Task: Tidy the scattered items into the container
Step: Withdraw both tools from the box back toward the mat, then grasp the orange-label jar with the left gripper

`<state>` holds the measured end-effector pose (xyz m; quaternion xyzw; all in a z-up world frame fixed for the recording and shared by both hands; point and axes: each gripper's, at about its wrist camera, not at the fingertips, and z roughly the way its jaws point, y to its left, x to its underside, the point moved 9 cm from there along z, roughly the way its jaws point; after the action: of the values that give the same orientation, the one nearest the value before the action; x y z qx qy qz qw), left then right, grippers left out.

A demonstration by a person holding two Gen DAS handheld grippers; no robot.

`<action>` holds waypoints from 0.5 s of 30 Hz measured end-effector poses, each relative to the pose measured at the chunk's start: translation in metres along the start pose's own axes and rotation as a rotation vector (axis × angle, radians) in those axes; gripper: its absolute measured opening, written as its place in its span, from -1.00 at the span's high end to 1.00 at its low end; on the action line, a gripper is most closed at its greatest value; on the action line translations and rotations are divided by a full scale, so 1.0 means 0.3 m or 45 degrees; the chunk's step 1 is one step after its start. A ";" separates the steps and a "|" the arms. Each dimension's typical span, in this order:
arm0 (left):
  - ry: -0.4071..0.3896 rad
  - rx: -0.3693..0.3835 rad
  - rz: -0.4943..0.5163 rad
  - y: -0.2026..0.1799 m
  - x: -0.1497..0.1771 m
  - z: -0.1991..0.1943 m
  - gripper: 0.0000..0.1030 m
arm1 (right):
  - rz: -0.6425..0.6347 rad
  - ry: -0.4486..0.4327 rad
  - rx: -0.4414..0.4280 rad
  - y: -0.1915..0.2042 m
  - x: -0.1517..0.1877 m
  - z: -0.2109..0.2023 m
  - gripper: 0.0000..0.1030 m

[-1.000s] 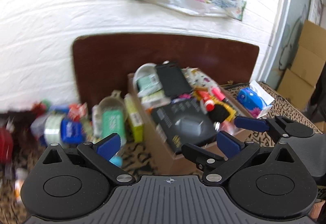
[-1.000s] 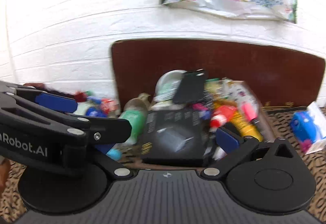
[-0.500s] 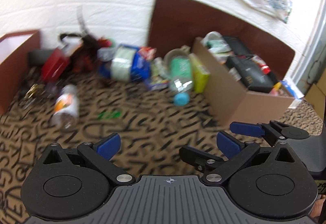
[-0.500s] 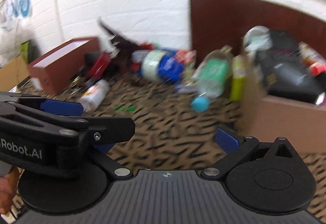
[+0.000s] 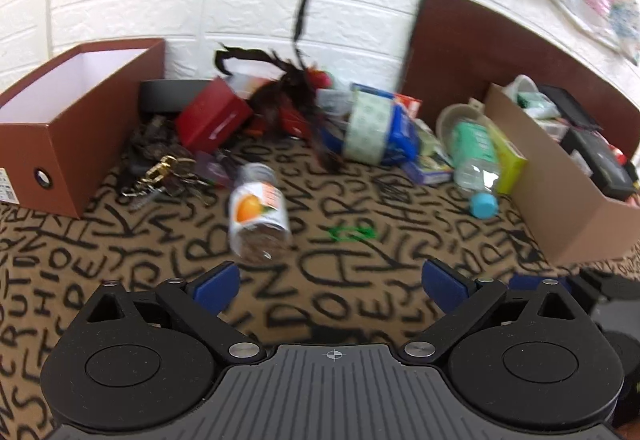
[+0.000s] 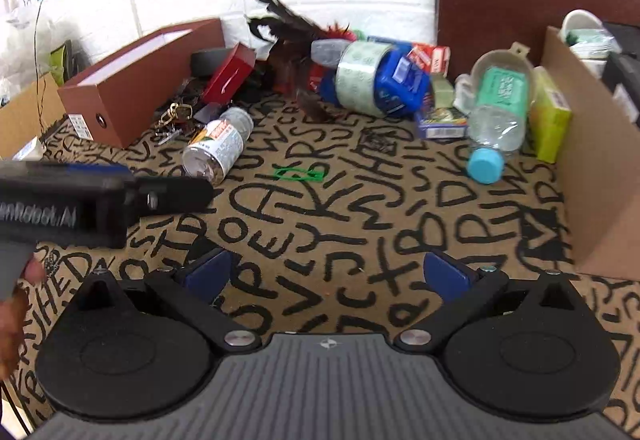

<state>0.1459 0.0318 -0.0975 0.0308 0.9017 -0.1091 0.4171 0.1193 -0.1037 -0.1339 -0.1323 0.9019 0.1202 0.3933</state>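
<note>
Left gripper [image 5: 332, 286] and right gripper [image 6: 326, 276] gape wide, empty; we read only an orange picture on the small bottle [image 5: 258, 214].

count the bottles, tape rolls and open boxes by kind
Bottles: 2, the orange-label bottle and the green-label bottle, both lying down.
Tape rolls: 1, the tape roll.
Open boxes: 2, the brown box and the cardboard box.
Total: 5
</note>
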 end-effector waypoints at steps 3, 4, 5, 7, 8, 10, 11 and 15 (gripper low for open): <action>0.010 -0.010 -0.005 0.048 -0.035 0.037 -0.86 | 0.007 0.016 -0.011 0.020 -0.010 0.051 -0.99; 0.012 -0.011 0.003 0.060 -0.046 0.050 -0.85 | 0.013 0.019 -0.018 0.029 -0.016 0.069 -0.99; 0.018 -0.008 0.012 0.072 -0.056 0.063 -0.84 | 0.016 0.022 -0.027 0.040 -0.024 0.089 -0.99; 0.047 -0.001 0.015 0.096 -0.068 0.094 -0.78 | 0.008 0.025 -0.046 0.068 -0.042 0.129 -0.99; 0.064 0.008 0.013 0.109 -0.072 0.107 -0.74 | -0.002 0.026 -0.053 0.086 -0.052 0.149 -0.99; 0.097 0.036 -0.004 0.138 -0.077 0.134 -0.73 | -0.029 0.022 -0.067 0.121 -0.070 0.184 -0.99; 0.112 0.048 -0.019 0.152 -0.080 0.146 -0.70 | -0.043 0.018 -0.075 0.139 -0.079 0.200 -0.99; 0.150 0.082 -0.050 0.191 -0.087 0.186 -0.53 | -0.078 0.010 -0.102 0.204 -0.109 0.262 -0.97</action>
<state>0.2130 0.0762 -0.1226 0.0330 0.9212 -0.1440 0.3600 0.1735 -0.0164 -0.1547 -0.1760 0.8935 0.1436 0.3874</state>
